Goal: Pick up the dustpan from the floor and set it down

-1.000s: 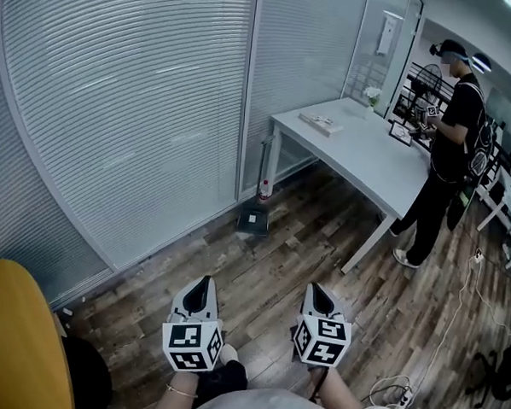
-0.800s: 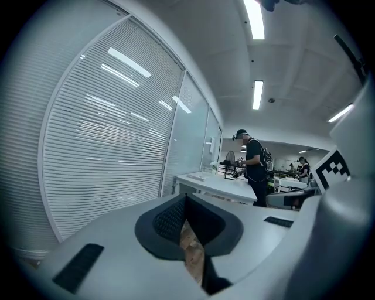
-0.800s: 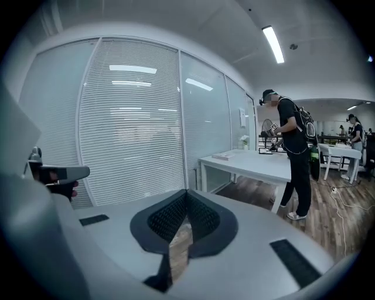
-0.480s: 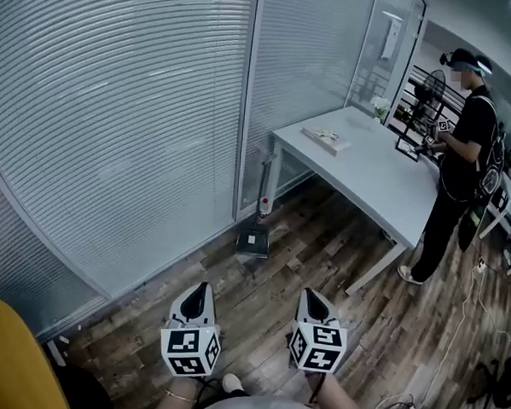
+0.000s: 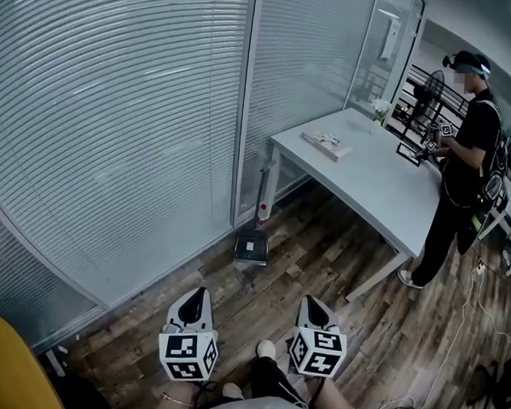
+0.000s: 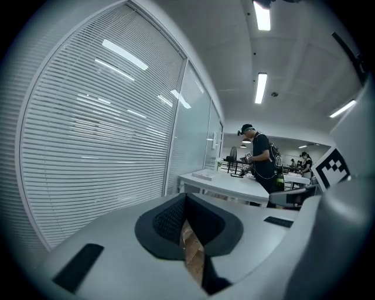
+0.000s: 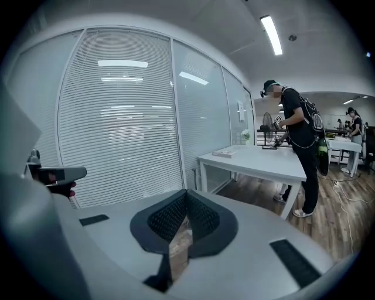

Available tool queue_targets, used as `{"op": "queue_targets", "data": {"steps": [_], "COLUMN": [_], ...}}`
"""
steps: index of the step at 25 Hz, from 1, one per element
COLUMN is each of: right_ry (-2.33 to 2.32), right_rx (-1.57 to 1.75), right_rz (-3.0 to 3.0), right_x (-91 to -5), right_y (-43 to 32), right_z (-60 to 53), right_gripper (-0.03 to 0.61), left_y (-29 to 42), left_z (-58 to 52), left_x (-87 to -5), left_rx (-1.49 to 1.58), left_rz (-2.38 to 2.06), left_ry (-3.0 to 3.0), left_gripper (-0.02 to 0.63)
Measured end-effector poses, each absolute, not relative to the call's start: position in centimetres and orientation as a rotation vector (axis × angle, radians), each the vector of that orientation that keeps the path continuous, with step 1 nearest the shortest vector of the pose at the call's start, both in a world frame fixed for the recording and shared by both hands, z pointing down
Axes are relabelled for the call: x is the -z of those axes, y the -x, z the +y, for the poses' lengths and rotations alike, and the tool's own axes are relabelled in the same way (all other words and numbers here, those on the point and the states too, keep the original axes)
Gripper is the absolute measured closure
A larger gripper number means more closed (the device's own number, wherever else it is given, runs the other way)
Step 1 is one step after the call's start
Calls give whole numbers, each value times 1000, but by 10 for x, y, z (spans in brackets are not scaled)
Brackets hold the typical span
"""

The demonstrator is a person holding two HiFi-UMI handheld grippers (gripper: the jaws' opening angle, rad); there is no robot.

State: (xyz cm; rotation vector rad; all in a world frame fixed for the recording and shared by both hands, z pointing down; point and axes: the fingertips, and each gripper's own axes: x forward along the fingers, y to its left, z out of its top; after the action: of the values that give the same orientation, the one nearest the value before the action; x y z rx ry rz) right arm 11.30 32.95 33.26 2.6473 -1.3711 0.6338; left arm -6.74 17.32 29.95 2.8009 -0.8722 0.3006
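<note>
The dustpan (image 5: 251,250) lies flat on the wooden floor by the glass partition, dark, with a thin upright handle (image 5: 262,194) that has a red part near its base. It is some way ahead of both grippers. My left gripper (image 5: 198,293) and right gripper (image 5: 311,301) are held side by side low in the head view, both pointing toward the dustpan. The left gripper (image 6: 186,196) is shut with nothing between its pads. The right gripper (image 7: 187,192) is also shut and empty. The dustpan does not show in either gripper view.
A white table (image 5: 372,178) stands just right of the dustpan, its leg (image 5: 270,170) beside the handle. A person in black (image 5: 463,159) stands at the table's far side. A yellow chair back (image 5: 8,370) is at lower left. Cables (image 5: 454,325) trail on the floor at right.
Both grippers have moved forward together toward the dustpan, which now sits lower and nearer in the head view. The yellow chair has slid further out at lower left. A shoe has appeared between the grippers.
</note>
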Motion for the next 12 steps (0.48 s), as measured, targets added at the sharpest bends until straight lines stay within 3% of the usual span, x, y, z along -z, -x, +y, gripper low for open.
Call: {"op": "queue_targets", "data": {"steps": [12], "right_ry": [-2645], "right_rx": [-584], "right_rz": [-1419], "right_x": [-328], "right_y": [-176], "right_z": [262], "right_gripper": [546], "left_y": [12], "left_z": [112], "left_x": [-303], "left_rx": [-281], "left_rz": [-932], "left_ry": [-2787], "left_gripper": [595]}}
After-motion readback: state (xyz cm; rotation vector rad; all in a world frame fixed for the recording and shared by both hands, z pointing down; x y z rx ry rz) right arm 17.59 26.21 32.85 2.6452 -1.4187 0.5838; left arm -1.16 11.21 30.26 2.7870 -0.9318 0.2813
